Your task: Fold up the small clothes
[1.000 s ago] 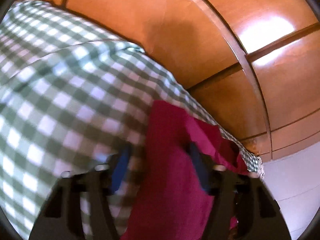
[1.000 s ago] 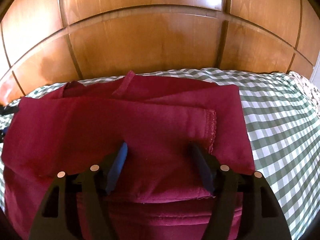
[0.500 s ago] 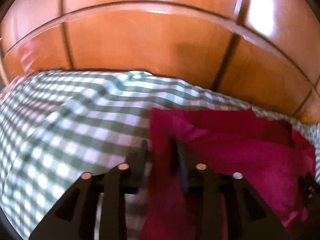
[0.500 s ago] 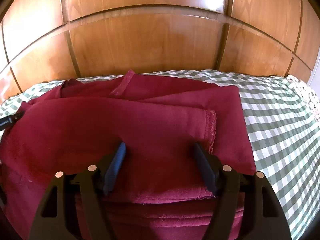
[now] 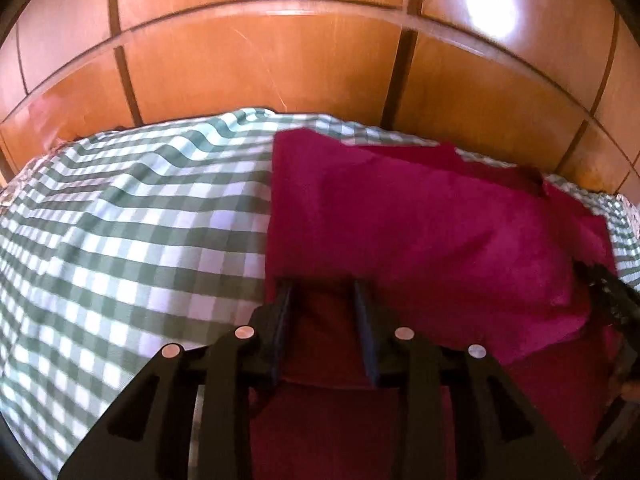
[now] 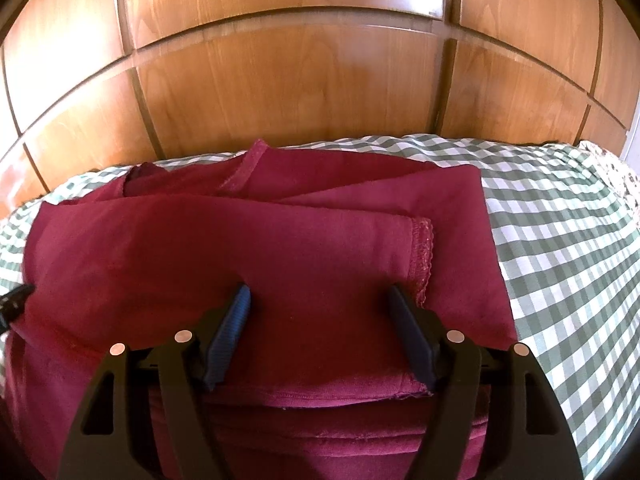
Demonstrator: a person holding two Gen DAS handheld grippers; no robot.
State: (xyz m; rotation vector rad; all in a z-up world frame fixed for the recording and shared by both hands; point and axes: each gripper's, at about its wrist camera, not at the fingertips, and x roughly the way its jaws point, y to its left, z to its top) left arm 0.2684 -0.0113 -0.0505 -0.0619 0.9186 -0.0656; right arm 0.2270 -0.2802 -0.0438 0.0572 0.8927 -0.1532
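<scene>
Maroon garment [image 6: 304,264] lies partly folded on the green checked cloth [image 6: 568,232], long axis running left to right. Right gripper [image 6: 320,304] sits over its near layers, jaws wide, nothing held. Left gripper [image 5: 322,296] is at the garment's left edge, jaws narrow with fabric between them; whether it is gripping, I cannot tell. Beyond stand wooden panelled doors [image 6: 304,68].
</scene>
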